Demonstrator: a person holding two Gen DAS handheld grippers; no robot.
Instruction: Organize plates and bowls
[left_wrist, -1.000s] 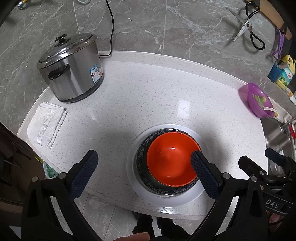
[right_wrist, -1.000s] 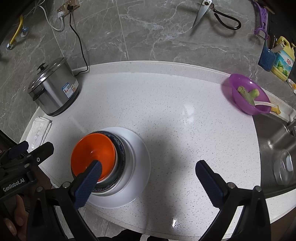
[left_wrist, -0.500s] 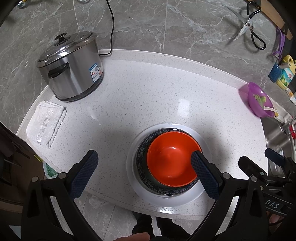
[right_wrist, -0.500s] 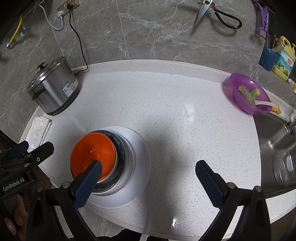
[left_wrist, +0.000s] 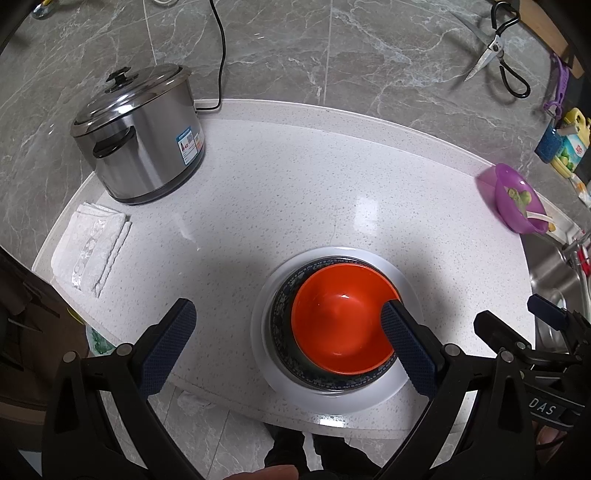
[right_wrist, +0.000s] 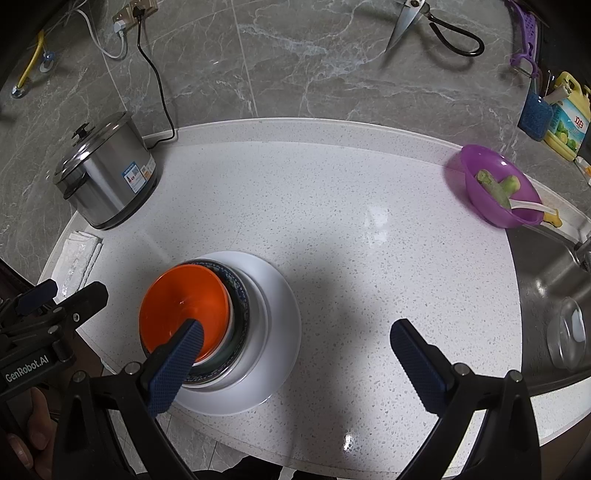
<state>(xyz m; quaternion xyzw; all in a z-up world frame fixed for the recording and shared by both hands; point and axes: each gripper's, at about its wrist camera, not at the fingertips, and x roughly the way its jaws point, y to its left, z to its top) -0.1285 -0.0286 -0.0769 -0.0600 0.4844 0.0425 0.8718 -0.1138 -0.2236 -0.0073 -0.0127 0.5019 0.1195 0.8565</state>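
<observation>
Stacking looks finished near the counter's front edge.
Glossy orange bowl (left_wrist: 341, 325) nests in dark patterned bowl (left_wrist: 282, 325) on round white plate (left_wrist: 260, 332); left gripper (left_wrist: 284, 332) and right gripper (right_wrist: 295, 350) both gape, empty.

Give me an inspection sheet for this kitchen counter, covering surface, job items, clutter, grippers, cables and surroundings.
Surface: white speckled counter, dry-looking, with shadows over its near part.
Job's things: orange bowl nested in a dark patterned bowl, both on a white plate near the front edge.
Clutter: steel pot with lid, folded white cloth, purple bowl holding green scraps.
Grippers: left gripper open; right gripper open; neither grasps anything.
Cables: black cord runs from the pot up to a wall socket.
Surroundings: grey marbled wall with scissors hanging; sink at right.
</observation>
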